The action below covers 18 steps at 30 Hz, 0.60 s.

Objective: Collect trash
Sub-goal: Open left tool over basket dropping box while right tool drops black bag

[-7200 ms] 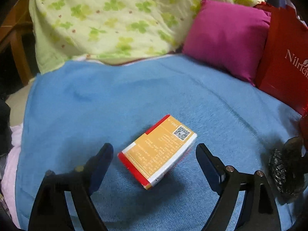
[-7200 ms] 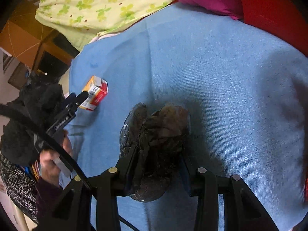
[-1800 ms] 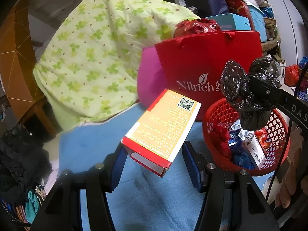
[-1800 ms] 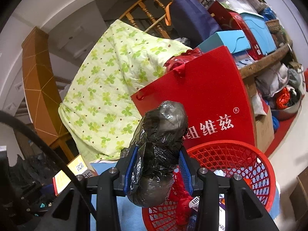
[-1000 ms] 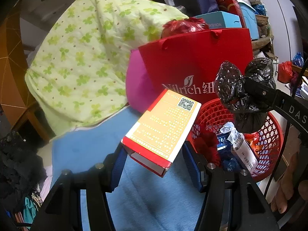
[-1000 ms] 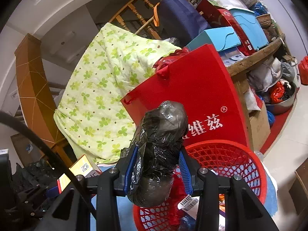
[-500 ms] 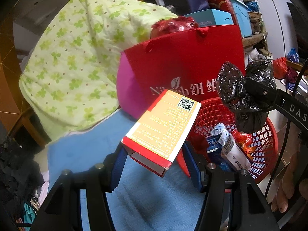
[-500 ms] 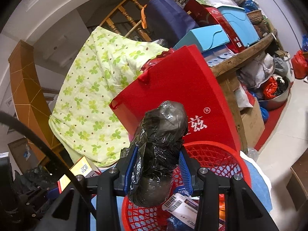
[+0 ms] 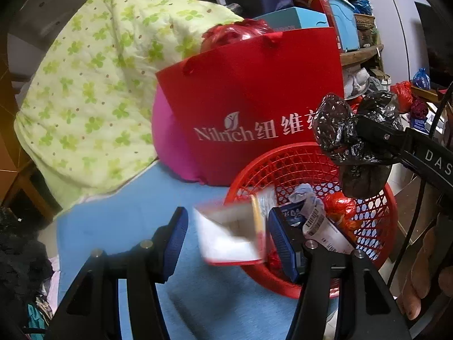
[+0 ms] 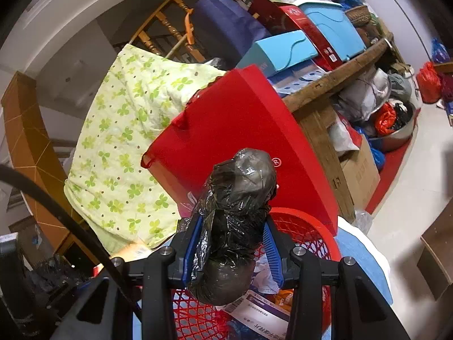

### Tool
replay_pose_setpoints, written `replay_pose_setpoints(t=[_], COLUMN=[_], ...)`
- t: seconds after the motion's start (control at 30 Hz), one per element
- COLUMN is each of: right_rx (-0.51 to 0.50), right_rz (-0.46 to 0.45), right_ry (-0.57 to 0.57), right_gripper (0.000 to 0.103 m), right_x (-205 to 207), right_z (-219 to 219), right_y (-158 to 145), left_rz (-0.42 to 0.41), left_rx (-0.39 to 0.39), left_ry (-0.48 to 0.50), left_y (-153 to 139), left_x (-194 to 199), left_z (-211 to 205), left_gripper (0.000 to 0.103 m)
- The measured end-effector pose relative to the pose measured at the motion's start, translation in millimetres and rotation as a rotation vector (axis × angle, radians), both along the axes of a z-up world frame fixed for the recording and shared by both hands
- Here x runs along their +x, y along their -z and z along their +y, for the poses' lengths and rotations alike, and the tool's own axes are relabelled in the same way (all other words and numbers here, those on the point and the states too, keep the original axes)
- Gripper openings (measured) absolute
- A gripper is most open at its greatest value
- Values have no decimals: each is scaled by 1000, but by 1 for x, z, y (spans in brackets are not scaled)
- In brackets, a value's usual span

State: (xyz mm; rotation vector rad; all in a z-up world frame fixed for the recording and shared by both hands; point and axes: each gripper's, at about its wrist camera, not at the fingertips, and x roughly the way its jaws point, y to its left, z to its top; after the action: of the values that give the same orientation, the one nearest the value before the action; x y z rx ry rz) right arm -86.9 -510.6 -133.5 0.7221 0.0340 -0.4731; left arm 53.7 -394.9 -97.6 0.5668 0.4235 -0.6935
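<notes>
The orange and red carton (image 9: 229, 238) is a blurred shape tumbling loose between the fingers of my left gripper (image 9: 226, 221), at the near rim of the red mesh basket (image 9: 388, 212). A gap shows beside the left pad, so the jaws stand open. My right gripper (image 10: 232, 235) is shut on a crumpled black plastic bag (image 10: 237, 212) and holds it above the basket (image 10: 311, 226). The left wrist view shows that bag (image 9: 339, 130) hanging over the basket's far side.
Wrappers and small boxes (image 9: 317, 218) lie in the basket. Behind it stand a red paper bag (image 9: 254, 99), a magenta pillow (image 9: 170, 136) and a green clover quilt (image 9: 99, 85). A blue blanket (image 9: 127, 212) covers the bed. Cluttered shelves (image 10: 311, 42) fill the right.
The carton, gripped tilted in my left gripper half a second ago, has slipped down and turned and now blurs as it falls. Both grippers have come nearer the basket.
</notes>
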Motion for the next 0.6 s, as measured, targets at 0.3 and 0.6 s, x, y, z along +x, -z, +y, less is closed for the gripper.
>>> replay_pose_setpoints(t=[0.3, 0.6], right_rx=[60, 97], right_rz=[15, 50], right_ry=[-20, -41], right_gripper=[46, 49], right_x=[8, 18], right_z=[-7, -6], right_y=[6, 12], left_rz=[116, 153], left_rx=[-21, -32], left_ry=[38, 0], left_y=[22, 31], left_x=[13, 25], left_z=[-6, 14], left_gripper=[61, 65])
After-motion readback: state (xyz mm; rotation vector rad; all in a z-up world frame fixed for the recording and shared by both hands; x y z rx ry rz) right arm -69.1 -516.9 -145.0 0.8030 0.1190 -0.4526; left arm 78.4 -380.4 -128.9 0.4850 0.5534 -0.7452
